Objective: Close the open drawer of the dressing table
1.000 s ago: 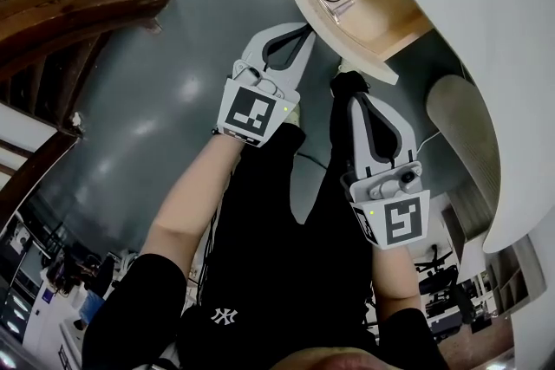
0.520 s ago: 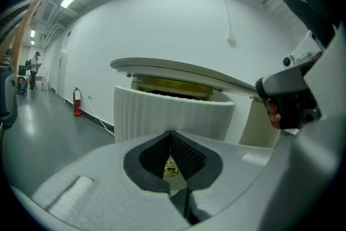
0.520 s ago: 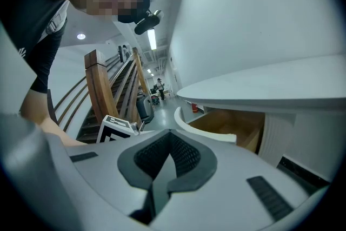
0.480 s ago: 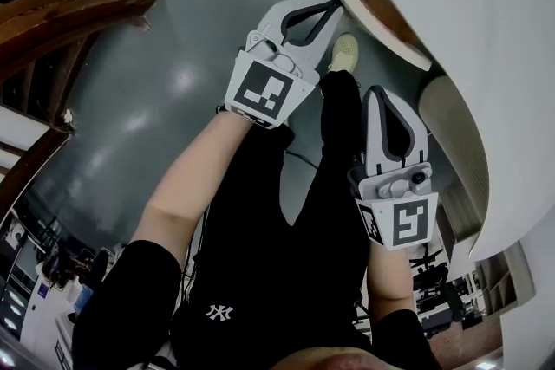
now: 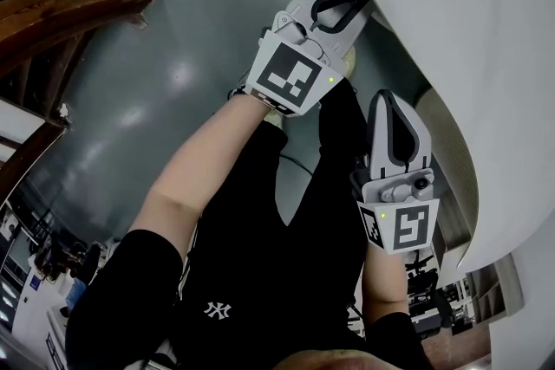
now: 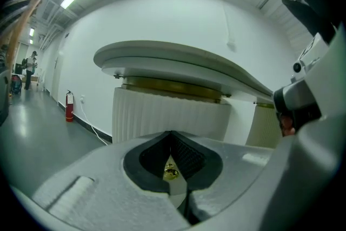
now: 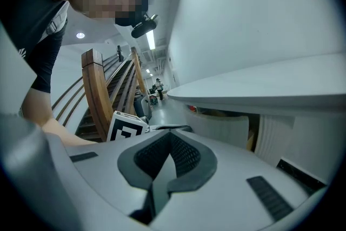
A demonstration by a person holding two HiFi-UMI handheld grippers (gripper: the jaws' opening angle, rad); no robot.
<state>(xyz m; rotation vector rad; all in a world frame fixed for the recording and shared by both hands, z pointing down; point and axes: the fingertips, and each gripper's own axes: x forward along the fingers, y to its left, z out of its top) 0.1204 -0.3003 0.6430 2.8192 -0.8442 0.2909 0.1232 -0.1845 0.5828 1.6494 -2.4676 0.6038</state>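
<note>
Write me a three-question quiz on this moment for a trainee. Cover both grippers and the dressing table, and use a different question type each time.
1. True or false: the right gripper holds something between its fingers.
2. In the head view, which gripper's tips reach the edge of the white tabletop? A) left gripper B) right gripper C) neither
3. Fill in: in the left gripper view, a small ____-coloured knob shows through the gap in the shut fingers.

Key: 1 false; 2 A; 3 gold.
</note>
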